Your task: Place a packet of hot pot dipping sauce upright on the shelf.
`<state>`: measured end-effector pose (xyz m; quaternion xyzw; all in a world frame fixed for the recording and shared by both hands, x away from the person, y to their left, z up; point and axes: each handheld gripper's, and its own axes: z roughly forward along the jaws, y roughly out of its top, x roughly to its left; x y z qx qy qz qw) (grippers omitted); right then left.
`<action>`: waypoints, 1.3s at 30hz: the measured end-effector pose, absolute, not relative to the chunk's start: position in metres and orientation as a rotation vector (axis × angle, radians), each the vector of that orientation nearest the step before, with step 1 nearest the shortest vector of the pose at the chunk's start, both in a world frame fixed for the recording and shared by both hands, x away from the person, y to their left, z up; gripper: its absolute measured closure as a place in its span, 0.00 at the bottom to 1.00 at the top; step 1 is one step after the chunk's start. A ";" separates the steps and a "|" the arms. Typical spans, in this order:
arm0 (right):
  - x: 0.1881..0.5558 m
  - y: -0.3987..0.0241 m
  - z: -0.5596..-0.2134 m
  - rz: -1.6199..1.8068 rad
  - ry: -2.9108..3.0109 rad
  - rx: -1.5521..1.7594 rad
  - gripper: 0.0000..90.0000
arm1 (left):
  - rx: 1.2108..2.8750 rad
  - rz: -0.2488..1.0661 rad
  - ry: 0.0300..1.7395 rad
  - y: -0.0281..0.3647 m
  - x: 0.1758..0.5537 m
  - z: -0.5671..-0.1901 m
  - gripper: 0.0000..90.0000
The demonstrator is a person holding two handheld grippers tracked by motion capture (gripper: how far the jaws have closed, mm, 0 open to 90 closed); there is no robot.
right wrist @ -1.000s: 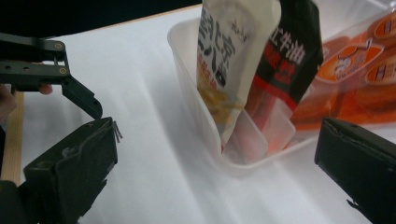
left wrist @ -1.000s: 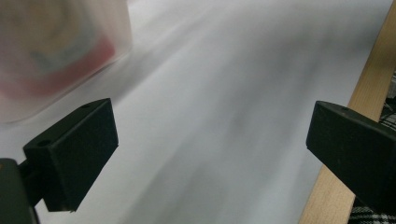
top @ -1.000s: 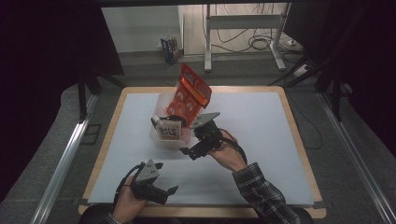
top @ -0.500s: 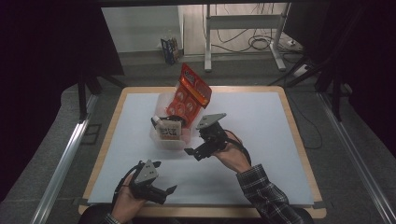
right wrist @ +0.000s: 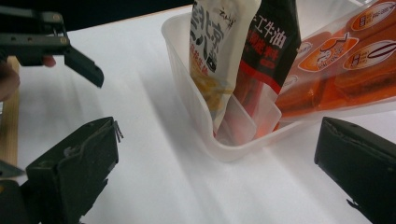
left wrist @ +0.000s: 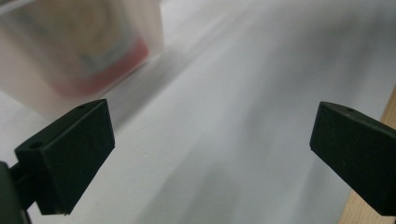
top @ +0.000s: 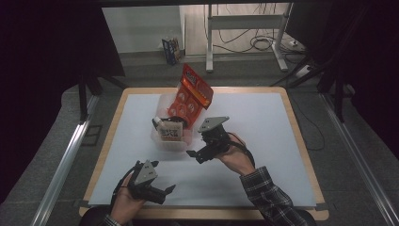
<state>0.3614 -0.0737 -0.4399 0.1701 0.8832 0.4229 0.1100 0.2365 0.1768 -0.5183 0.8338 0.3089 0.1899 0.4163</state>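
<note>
While both grippers gape empty, the left gripper (top: 162, 192) at seven o'clock and the right gripper (top: 197, 154) at centre, the clear plastic tub (top: 162, 141) sits on the white wood-edged table (top: 263, 117) above grey floor (top: 141, 70).

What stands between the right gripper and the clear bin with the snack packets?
Nothing visible. The right gripper is open and faces the clear bin across bare white table surface. The left gripper is off to the side, not between them.

Lab or recording room; white-topped table (top: 263, 127) with wood rim boxed in by black curtains (top: 51, 52); metal rails (top: 61, 165) on grey floor; loose cables (top: 263, 44) under a metal stand (top: 244, 21) behind.
</note>
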 end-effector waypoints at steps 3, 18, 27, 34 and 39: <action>0.360 -0.074 -0.440 1.238 2.596 0.495 0.00 | 2.070 0.464 0.795 0.180 0.237 -0.517 0.00; 0.355 -0.086 -0.441 1.230 2.602 0.498 0.00 | 2.037 0.430 0.828 0.185 0.237 -0.514 0.02; 0.356 -0.094 -0.448 1.226 2.620 0.520 0.00 | 2.039 0.480 0.813 0.184 0.237 -0.514 0.01; 0.354 -0.099 -0.454 1.187 2.628 0.534 0.00 | 2.042 0.493 0.800 0.183 0.236 -0.515 0.00; 0.352 -0.104 -0.458 1.188 2.623 0.553 0.00 | 2.030 0.460 0.818 0.184 0.238 -0.516 0.00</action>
